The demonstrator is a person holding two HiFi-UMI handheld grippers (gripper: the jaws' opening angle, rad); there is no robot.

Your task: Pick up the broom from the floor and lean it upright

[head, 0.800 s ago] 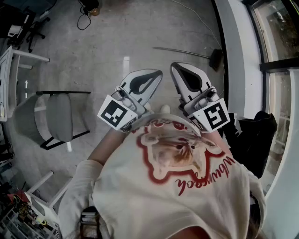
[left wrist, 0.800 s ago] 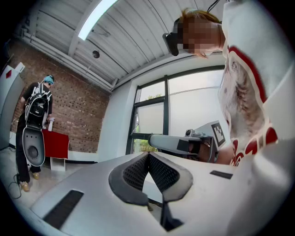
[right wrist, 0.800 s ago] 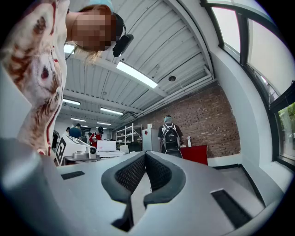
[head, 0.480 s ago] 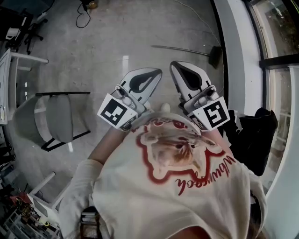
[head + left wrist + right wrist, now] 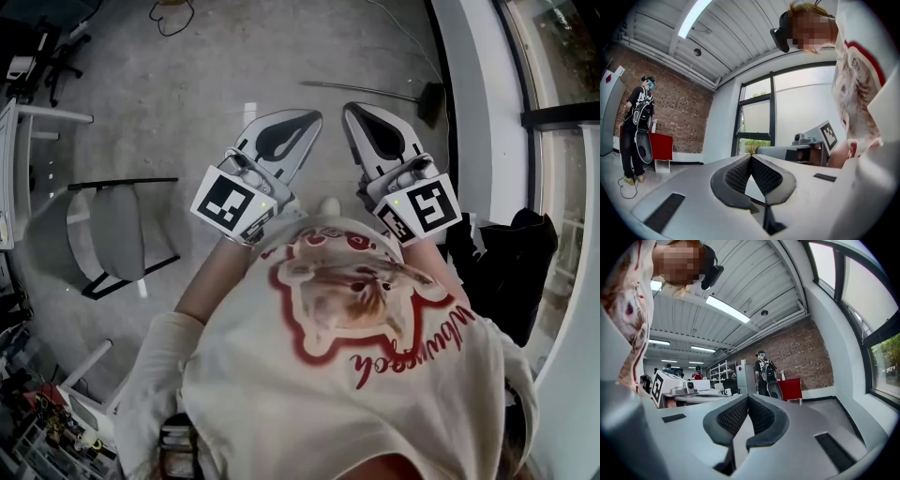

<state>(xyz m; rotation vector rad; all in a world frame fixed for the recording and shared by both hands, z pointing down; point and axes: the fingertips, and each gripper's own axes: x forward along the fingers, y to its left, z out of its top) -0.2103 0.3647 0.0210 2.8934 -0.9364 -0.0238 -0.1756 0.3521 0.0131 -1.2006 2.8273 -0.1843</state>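
The broom (image 5: 375,92) lies flat on the grey floor ahead, thin metal handle pointing left, dark head (image 5: 432,99) by the white wall base. My left gripper (image 5: 302,119) and right gripper (image 5: 353,112) are held level in front of the chest, side by side, short of the broom and apart from it. Both are shut with nothing between the pads, tips touching in the left gripper view (image 5: 750,157) and the right gripper view (image 5: 747,398). Neither gripper view shows the broom.
A grey chair (image 5: 103,234) stands at the left. A white desk (image 5: 28,117) sits at the far left, a black cable (image 5: 173,11) lies at the top. A black bag (image 5: 511,272) rests by the window wall at the right. A person (image 5: 764,373) stands near a red cabinet.
The view has crept forward: broom and grippers sit slightly higher in the head view. Both grippers stay shut and empty.
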